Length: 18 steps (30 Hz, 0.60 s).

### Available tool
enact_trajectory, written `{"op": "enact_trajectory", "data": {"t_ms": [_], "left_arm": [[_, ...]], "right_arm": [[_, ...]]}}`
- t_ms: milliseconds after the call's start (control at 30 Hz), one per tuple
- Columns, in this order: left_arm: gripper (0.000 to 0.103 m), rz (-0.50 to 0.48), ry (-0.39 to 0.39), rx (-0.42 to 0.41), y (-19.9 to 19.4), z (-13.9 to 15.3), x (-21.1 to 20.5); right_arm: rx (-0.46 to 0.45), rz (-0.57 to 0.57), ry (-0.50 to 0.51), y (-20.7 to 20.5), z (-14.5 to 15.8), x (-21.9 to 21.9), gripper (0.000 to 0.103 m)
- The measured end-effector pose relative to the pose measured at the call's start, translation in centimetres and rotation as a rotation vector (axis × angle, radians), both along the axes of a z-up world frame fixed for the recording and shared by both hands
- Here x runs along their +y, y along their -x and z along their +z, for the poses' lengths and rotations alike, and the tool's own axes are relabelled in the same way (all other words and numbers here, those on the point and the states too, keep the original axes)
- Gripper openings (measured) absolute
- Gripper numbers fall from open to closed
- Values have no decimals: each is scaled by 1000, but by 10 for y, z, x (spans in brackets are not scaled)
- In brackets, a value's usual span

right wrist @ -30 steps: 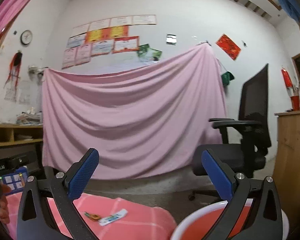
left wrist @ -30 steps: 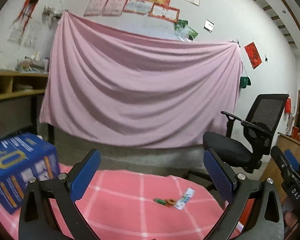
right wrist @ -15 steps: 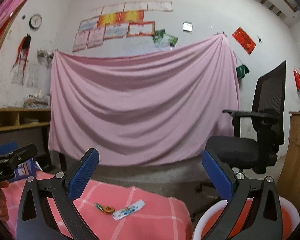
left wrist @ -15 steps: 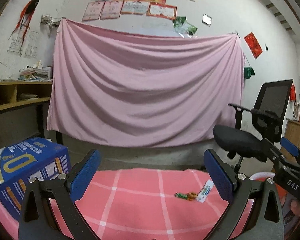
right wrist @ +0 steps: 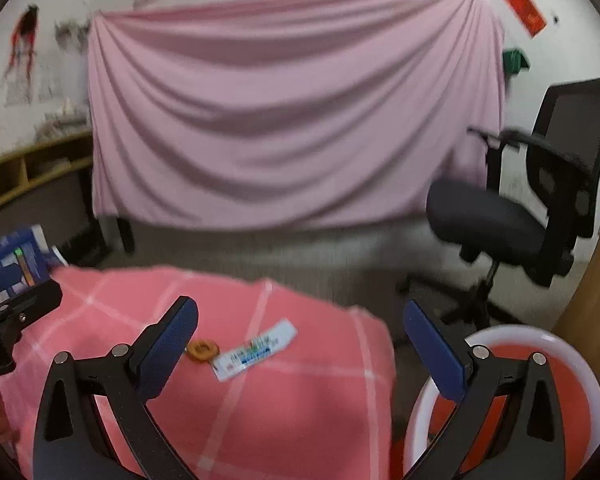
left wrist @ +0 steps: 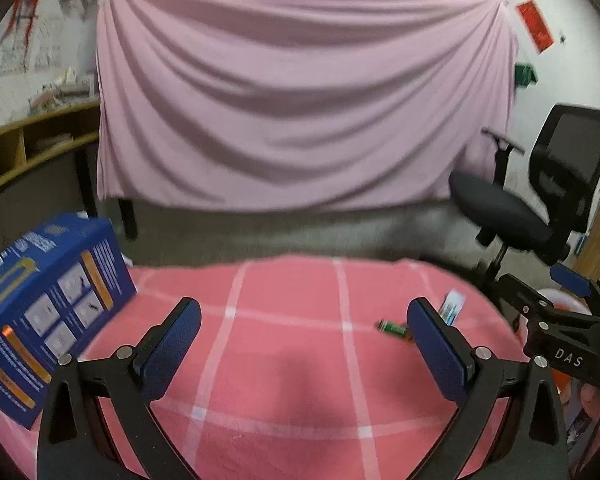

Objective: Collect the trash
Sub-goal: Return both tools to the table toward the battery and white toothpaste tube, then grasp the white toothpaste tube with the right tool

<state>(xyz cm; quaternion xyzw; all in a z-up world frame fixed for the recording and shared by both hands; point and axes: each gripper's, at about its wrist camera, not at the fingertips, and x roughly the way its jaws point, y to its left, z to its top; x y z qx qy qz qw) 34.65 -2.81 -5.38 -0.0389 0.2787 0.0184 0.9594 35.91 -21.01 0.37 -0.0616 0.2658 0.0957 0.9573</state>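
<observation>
Both views now tilted down onto pink checked tabletop (right wrist: 308, 408). White printed paper wrapper (right wrist: 256, 349) just right of orange scrap (right wrist: 201, 350), red white-rimmed bin (right wrist: 572, 364) further right. Left hand-held gripper (left wrist: 304, 350) and right hand-held gripper (right wrist: 300, 350) spread, empty; pickup approaching.

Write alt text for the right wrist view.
The open right gripper hovers empty above a pink checked tablecloth, where a white wrapper and a small orange scrap lie. A red bin with a white rim stands lower right; an office chair stands behind.
</observation>
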Motion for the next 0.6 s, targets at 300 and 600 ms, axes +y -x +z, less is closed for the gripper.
{"op": "enact_trajectory", "data": {"t_ms": [300, 600], "left_arm": [[100, -30, 41, 205, -30, -22, -2], [73, -90, 108, 302, -43, -31, 5]], "right_arm": [[210, 2, 59, -25, -26, 10, 88], [389, 63, -57, -50, -45, 14, 64]]}}
